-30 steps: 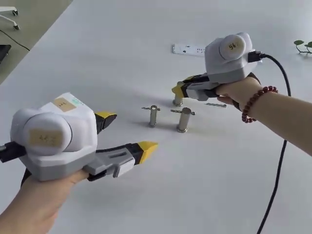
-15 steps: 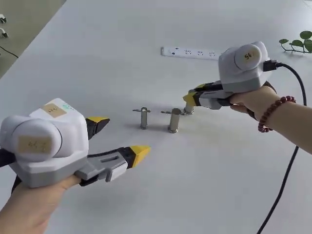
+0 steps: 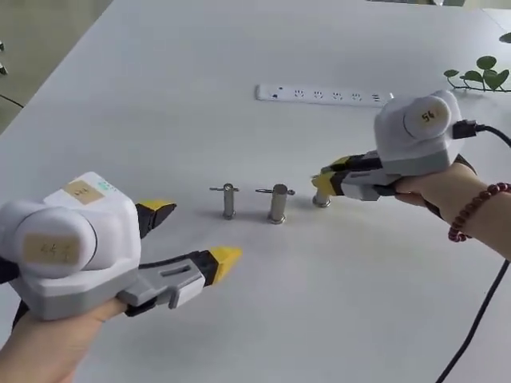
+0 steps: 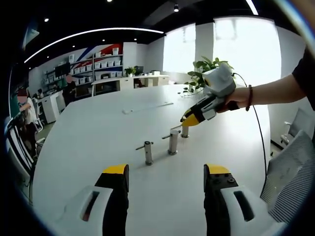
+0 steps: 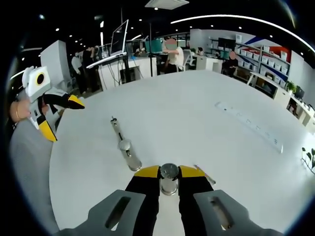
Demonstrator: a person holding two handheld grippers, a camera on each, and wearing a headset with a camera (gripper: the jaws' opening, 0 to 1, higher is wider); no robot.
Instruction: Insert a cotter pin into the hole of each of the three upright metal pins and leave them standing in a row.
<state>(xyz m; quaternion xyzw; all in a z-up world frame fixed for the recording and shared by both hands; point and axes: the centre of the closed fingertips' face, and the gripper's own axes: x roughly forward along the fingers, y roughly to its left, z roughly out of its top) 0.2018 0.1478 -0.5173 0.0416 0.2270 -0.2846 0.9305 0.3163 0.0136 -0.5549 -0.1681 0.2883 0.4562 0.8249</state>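
Silver steel throughout the work: three short upright pins in a row on the white tabletop (image 3: 263,319). Leftmost steel pin (image 3: 228,203) and middle steel pin (image 3: 277,207) free-standing and near each other, the first crossed just under its head by a thin wire cotter pin (image 3: 226,188), the second by another cotter pin (image 3: 275,191), both wires level and sticking out on either side. Rightmost steel pin (image 3: 321,199) next along the same line, partly hidden in the head view behind the yellow tips of the right gripper (image 3: 324,183). From the right gripper view, round pin head wedged between the two yellow jaw tips and touching both: closed on that pin. Just beside one jaw tip there, a thin pale sliver (image 5: 204,174) flat on the table, perhaps a loose cotter pin, too small to tell. Left gripper (image 3: 192,233) well apart from the row, nearer the person, aimed towards the pins, jaws spread wide around bare air. Beyond the row, a long white power strip (image 3: 319,94) flat on the table; at the far right edge, a small green leafy plant (image 3: 477,73). Trailing from the back of the right gripper, a black cable (image 3: 479,319); on the wrist behind it, a red-brown bead bracelet (image 3: 473,215). Around the table in both gripper views, an open office with desks, shelves and several people.
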